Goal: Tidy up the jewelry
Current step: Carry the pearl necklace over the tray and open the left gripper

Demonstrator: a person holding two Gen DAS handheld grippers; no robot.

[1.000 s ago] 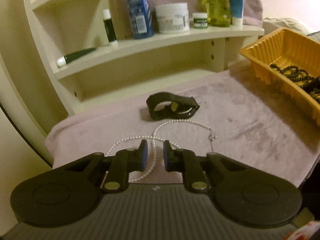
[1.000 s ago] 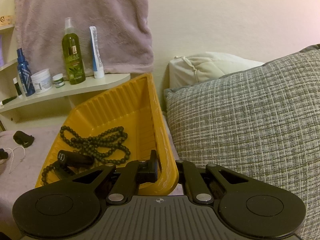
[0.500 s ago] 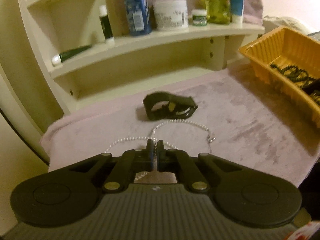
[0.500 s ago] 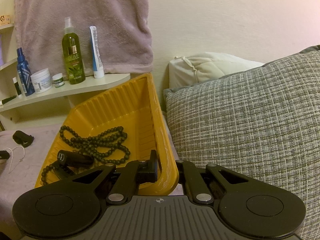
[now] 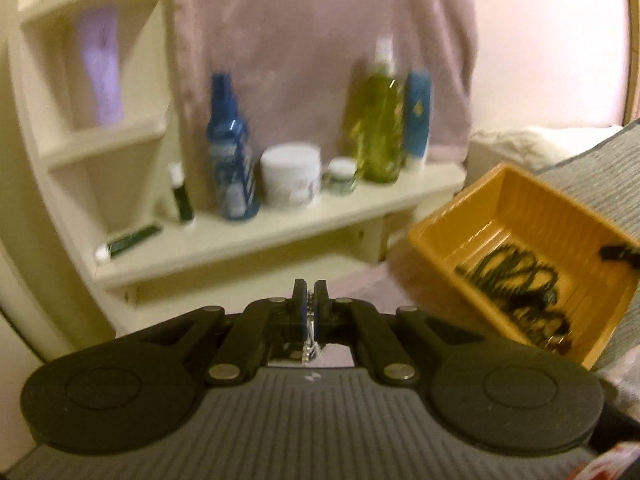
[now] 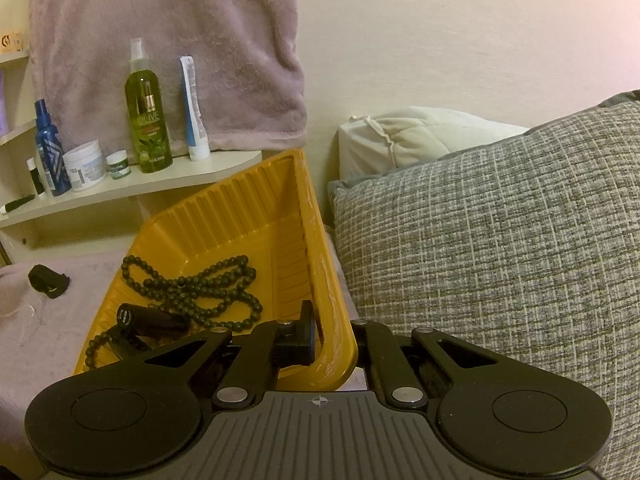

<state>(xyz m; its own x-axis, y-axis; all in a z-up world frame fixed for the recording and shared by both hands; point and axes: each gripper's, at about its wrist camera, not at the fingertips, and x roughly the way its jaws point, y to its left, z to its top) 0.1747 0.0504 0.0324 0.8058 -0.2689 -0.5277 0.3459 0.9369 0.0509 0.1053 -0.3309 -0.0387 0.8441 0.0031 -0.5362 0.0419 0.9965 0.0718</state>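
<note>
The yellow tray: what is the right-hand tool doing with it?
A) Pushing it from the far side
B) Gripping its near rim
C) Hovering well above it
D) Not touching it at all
B: the right gripper has one finger inside the yellow tray and the other outside, closed on its rim.

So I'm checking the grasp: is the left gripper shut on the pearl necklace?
Shut on it. The left gripper has its fingers nearly together, with the pearl necklace hanging between them.
</note>
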